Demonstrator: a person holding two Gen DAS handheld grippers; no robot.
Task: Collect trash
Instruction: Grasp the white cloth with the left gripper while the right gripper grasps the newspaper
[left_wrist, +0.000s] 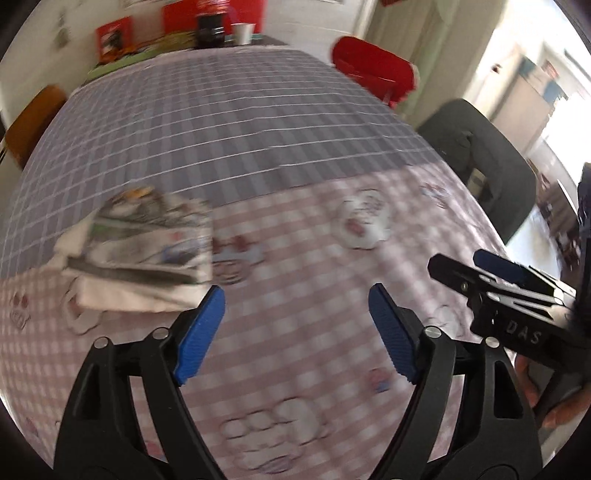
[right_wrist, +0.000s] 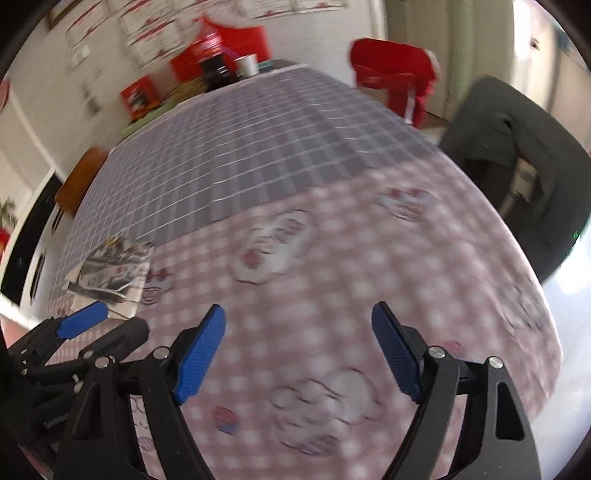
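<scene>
A folded newspaper (left_wrist: 144, 243) lies on the table (left_wrist: 295, 155), where a grey checked cloth meets a pink checked one. In the left wrist view it sits just left of and beyond my left gripper (left_wrist: 295, 328), which is open with nothing between its blue pads. The right gripper (left_wrist: 491, 273) shows at that view's right edge, held by a hand. In the right wrist view the newspaper (right_wrist: 110, 273) lies far left, behind the left gripper (right_wrist: 96, 325). My right gripper (right_wrist: 299, 350) is open over bare pink cloth. Both views are blurred.
At the table's far end stand a dark jar (left_wrist: 210, 29), a white cup (left_wrist: 243, 32) and red boxes (left_wrist: 112, 37). A red chair (left_wrist: 373, 70) and a dark draped chair (left_wrist: 480, 162) stand along the right side, an orange chair (left_wrist: 33, 122) at the left.
</scene>
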